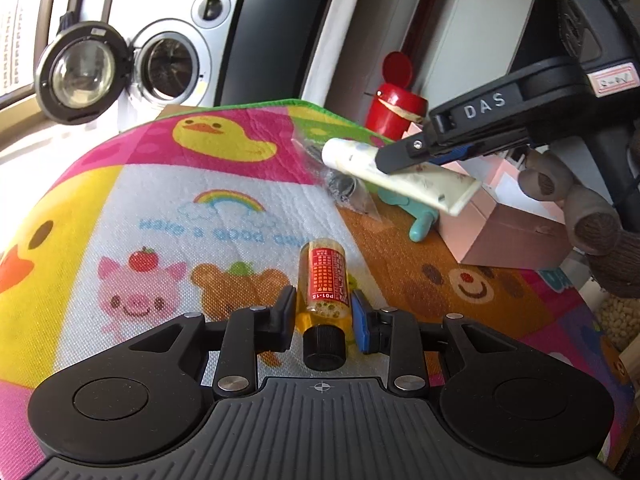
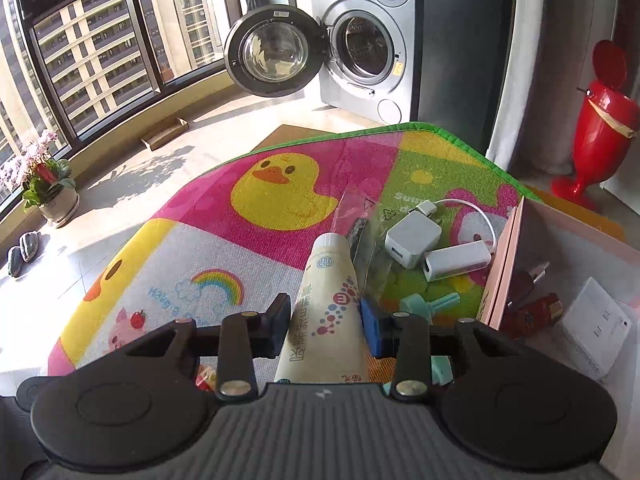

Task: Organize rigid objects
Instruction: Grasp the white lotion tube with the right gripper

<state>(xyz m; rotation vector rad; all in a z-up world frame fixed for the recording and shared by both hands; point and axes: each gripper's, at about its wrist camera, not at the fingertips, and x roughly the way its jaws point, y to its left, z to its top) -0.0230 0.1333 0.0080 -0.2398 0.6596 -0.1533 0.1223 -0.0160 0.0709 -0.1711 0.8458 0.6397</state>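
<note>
On my left, the left gripper [image 1: 323, 312] had its fingers pressed in on the small amber bottle [image 1: 323, 286], one pad on each side of the body just above the black cap [image 1: 323, 347]. The bottle lay along the fingers, cap toward the camera, low over the cartoon play mat [image 1: 160, 208]; whether it touched the mat I could not tell. I judged it light, stiff and smooth-sided, likely to slip or swivel if held at the cap, so the labelled middle seemed the right place to pinch, and gently if the wall was glass.

Moving right, the right gripper [image 2: 325, 320] was pinching the cream tube [image 2: 326, 304] across its printed body, white cap end [image 2: 330, 242] pointing away, crimped tail toward the camera. From the left wrist view the tube [image 1: 400, 174] hung tilted in the air above the mat. I judged it light and soft-walled; a hard squeeze would dent it, so a hold near the stiffer shoulder would steady it better.

Beyond the tube lay a clear plastic bag [image 2: 360, 236], then two white chargers [image 2: 436, 246] on a cable, and a teal plastic piece [image 2: 424, 306]. Farthest right stood the pink box [image 2: 560, 264], open, already holding a few items, which I took for the destination.
</note>
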